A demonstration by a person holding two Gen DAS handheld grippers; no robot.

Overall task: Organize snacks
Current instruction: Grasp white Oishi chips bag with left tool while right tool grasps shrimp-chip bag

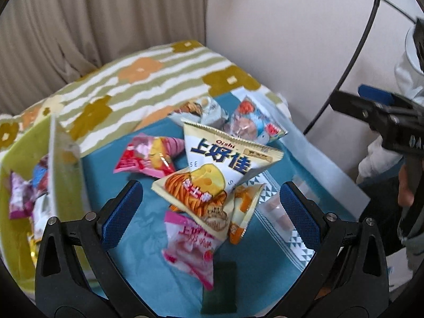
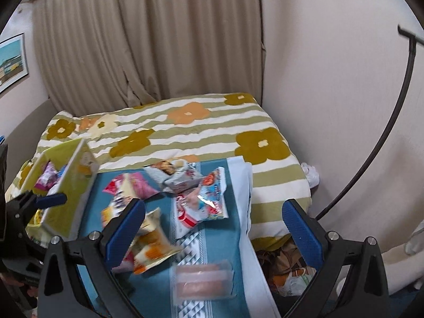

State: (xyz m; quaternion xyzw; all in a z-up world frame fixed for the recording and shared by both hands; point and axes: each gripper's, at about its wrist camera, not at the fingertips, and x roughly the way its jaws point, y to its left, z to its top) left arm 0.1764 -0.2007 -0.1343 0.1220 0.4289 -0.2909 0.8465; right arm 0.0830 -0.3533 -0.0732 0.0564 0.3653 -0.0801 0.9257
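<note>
Snacks lay loose on the teal cloth [image 1: 127, 241], a few already in the green box [image 1: 23, 145] | left gripper [image 1: 212, 212] and right gripper [image 2: 214, 228] both spread, empty | risk: overlapping Oishi bag [image 1: 228, 159] could drag neighbours off when lifted.

Yellow box [image 2: 66, 185] walls off snack pile's [image 1: 212, 175] left.

A teal cloth [image 1: 148, 238] with a white triangle-patterned band lies on a green-and-white striped bedcover [image 2: 212, 132] bearing mustard and orange flowers, beside a lime-green box [image 2: 66, 185], a cream-yellow snack bag [image 1: 225, 164] and, blurred, seemingly pink packets [image 1: 148, 156].
</note>
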